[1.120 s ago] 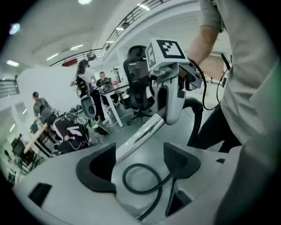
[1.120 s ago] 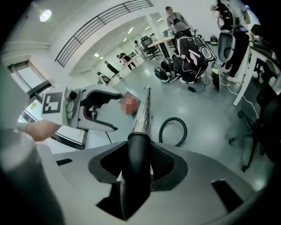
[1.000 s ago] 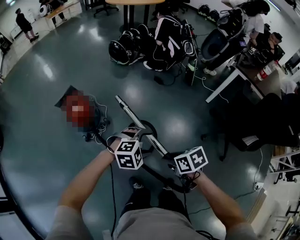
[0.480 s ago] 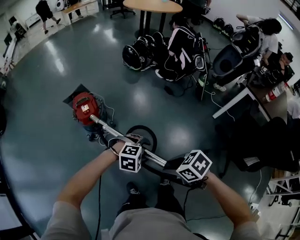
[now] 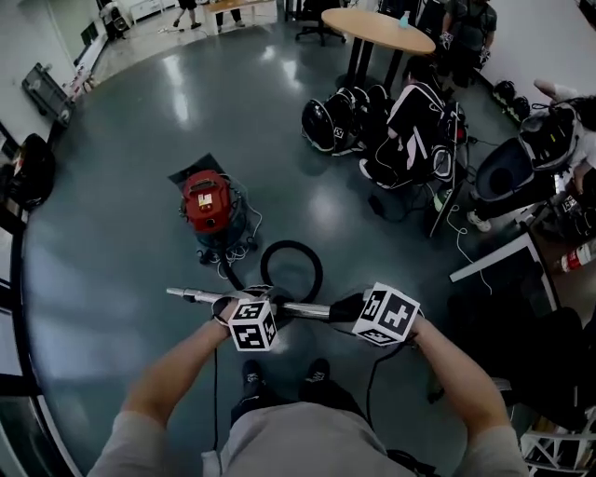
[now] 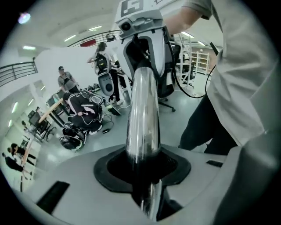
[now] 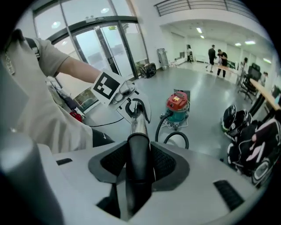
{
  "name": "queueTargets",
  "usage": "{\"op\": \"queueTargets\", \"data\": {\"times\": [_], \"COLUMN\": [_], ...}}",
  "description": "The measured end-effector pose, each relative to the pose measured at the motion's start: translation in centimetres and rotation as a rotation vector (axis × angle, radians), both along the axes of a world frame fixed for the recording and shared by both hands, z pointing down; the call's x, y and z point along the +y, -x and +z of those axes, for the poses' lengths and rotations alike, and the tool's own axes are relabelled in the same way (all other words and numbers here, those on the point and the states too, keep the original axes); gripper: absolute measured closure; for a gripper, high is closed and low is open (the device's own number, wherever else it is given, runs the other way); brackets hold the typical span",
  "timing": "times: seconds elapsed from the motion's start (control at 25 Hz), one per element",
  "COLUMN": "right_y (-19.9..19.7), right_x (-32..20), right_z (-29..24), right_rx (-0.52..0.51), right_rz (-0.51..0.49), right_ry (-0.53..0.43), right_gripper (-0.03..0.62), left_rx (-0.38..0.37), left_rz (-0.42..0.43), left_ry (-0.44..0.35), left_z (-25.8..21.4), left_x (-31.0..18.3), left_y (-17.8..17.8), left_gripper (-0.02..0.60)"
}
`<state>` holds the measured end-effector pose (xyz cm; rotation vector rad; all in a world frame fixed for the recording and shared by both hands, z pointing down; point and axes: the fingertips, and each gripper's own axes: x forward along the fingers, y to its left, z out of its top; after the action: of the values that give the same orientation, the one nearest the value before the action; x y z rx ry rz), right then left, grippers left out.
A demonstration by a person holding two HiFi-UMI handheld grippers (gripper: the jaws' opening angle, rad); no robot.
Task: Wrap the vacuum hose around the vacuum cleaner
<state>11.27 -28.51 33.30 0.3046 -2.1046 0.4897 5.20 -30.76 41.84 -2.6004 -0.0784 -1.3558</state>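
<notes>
The red-topped vacuum cleaner [image 5: 207, 200] stands on the floor ahead of me and also shows in the right gripper view [image 7: 177, 105]. Its black hose [image 5: 291, 270] makes one loop on the floor and runs to a chrome wand [image 5: 196, 296] held crosswise at waist height. My left gripper [image 5: 244, 302] has just been closing, and its pads now hug the chrome wand [image 6: 142, 118]. The left gripper [image 6: 142, 167] points toward the right one. My right gripper [image 5: 349, 307] is shut on the wand's black cuff [image 7: 139, 158]. The right gripper [image 7: 139, 169] faces the vacuum.
Dark bags and helmets [image 5: 335, 116] lie beyond the vacuum beside a seated person [image 5: 419, 130]. A round table [image 5: 377, 28] stands at the back and a white desk [image 5: 498, 256] at the right. A thin black cable [image 5: 216, 391] hangs by my legs.
The wand has swung from a diagonal pointing away from me to lying crosswise in front of me. Both grippers rolled with it, and the right one rose.
</notes>
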Motion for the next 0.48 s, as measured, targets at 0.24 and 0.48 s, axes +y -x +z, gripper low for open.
{"op": "queueTargets", "data": {"times": [0.24,0.48], "right_y": [-0.5,-0.8], "right_x": [-4.9,-8.8], "right_z": [-2.8,-8.1], "right_rx": [0.048,-0.059], "right_rz": [-0.137,-0.050], "right_ry": [-0.316,-0.444], "right_gripper": [0.402,0.401], "left_rx": [0.033,0.081], "left_rz": [-0.264,-0.502], "left_ry": [0.029,0.065], "left_z": [-0.1,1.4], "left_x": [-1.5,-2.4], "left_y": [0.9,3.1], "left_gripper": [0.449,0.451]}}
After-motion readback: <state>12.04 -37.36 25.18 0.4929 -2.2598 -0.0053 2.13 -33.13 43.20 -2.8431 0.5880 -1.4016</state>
